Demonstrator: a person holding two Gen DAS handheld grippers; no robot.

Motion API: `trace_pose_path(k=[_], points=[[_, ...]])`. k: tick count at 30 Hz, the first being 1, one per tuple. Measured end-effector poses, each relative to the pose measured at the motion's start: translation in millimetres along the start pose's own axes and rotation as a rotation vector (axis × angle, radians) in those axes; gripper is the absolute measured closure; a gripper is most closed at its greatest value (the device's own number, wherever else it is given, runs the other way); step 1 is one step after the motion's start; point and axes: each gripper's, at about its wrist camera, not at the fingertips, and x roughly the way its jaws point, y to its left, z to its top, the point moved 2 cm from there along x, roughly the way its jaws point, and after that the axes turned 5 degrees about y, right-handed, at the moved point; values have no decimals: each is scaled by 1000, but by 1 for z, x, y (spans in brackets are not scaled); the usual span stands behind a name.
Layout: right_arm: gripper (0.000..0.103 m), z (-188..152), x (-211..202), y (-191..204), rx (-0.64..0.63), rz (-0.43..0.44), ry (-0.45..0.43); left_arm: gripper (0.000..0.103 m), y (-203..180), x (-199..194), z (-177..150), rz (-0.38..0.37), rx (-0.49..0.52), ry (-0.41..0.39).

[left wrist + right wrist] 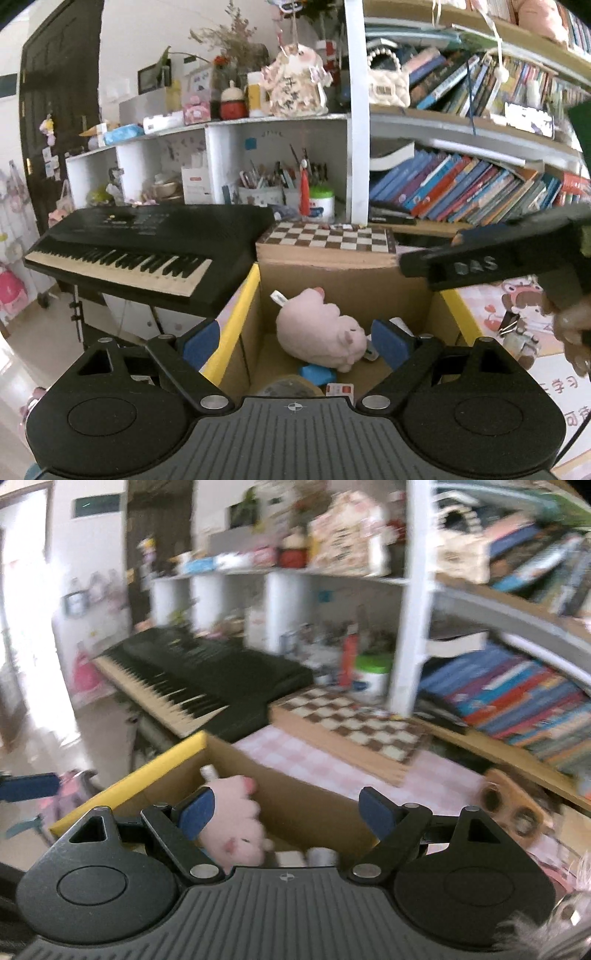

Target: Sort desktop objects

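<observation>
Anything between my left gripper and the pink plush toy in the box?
Nothing visible. The left gripper is open above the cardboard box, and the pink plush toy lies uncovered inside, directly between the fingers' line of sight. The right gripper is off to the side.

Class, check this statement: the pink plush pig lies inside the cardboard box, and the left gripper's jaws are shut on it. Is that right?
Not quite. The pink plush pig does lie inside the cardboard box, but the left gripper has its jaws open, clear of the pig on both sides. The left wrist view shows this.
</observation>
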Motion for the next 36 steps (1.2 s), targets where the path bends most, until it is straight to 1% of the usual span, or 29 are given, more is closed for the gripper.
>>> trace_pose_path(k=[3,6,17,21,28,36], points=[[19,-12,-17,-2,34,-57,-30,12,3,-10,-4,-7,-9,-12],[19,-25,-34,-1,58,-92,-54,12,6,-20,-10,-17,-17,-19],[19,-81,-96,20,97,-169,-84,12,15,-59,-43,-48,-34,-20],[19,-103,-111,34,102,-179,-80,12,17,-72,-55,-56,-35,-15],[19,-135,-133,57,133,-171,-62,12,21,-93,-76,-57,-53,-17],[19,-171,-148,80,121,-179,-10,12,18,-105,-103,-68,-44,31]])
